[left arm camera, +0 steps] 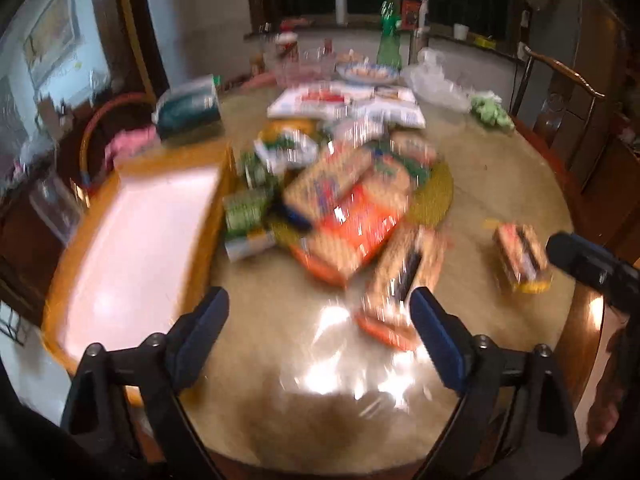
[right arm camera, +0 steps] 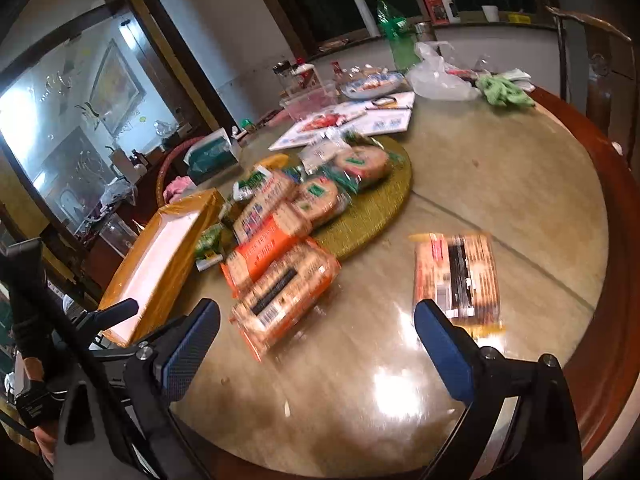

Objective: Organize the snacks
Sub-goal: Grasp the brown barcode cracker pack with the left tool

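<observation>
I'm holding my left gripper [left arm camera: 320,336] and right gripper [right arm camera: 318,344] spread wide, both empty. Snack packs [right arm camera: 280,248] are lying heaped beside the tray [right arm camera: 160,256]; glossy wrappers risk slipping, toppling the pile.

Left gripper [left arm camera: 319,312]: jaws spread wide with nothing between the blue pads [left arm camera: 202,328]; it hovers low, pointing forward, and its own view is motion-blurred. Right gripper [right arm camera: 317,330]: jaws likewise wide apart and empty, blue pads [right arm camera: 442,346] clear of any contact, held low and angled slightly leftward, its black body entering the left wrist view at the right edge. In the right wrist view the left gripper's black frame shows at the far left, with the person's left hand [right arm camera: 38,408] wrapped round its handle.
</observation>
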Tool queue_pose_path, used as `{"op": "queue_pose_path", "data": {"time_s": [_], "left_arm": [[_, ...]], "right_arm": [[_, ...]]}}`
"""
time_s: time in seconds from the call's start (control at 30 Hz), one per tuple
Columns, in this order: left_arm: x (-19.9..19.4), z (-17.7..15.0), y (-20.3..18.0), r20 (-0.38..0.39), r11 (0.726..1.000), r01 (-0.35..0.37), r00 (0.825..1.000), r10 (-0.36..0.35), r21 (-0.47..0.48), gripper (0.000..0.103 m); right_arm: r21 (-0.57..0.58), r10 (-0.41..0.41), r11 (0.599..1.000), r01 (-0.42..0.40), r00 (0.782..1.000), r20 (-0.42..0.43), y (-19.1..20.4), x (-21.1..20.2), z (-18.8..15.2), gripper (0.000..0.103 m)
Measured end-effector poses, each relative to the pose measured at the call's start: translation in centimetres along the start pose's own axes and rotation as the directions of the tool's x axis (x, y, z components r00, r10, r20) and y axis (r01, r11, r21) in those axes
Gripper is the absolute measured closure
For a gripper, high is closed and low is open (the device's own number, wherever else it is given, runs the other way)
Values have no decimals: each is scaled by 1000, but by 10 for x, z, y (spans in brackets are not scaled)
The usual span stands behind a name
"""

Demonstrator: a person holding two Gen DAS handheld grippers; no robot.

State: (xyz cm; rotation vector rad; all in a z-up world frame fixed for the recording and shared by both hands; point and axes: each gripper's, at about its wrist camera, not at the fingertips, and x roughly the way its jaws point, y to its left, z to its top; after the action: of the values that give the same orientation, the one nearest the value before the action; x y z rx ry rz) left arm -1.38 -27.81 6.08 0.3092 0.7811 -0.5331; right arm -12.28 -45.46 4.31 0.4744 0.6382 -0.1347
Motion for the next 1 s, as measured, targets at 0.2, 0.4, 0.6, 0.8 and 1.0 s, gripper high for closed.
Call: {"op": "queue_pose_path", "data": {"time_s": [0.2,0.4,0.6,0.8,1.0], "left_arm": [[-27,54,9,130,1000,-2,992,-2,31,10],[21,8,-20,14,994,69,997,-71,82,6],[67,-9,-55,-83,975,107,992,-93,197,6],[95,-8,-60,-168,970,146,979,-114,193,21],[84,-28,-49,-166,973,168,976,-142,155,42]], "right_arm": [[-29,65,998,-62,993,100,10,-21,73,6],[56,47,997,-51,996,69,-19,-7,59,5],[176,38,984,-29,998,-46,-59,20,41,5],[197,70,979,-54,995,-75,-59,37,44,5],[209,106,975,-78,986,-127,-51,70,51,8]]}}
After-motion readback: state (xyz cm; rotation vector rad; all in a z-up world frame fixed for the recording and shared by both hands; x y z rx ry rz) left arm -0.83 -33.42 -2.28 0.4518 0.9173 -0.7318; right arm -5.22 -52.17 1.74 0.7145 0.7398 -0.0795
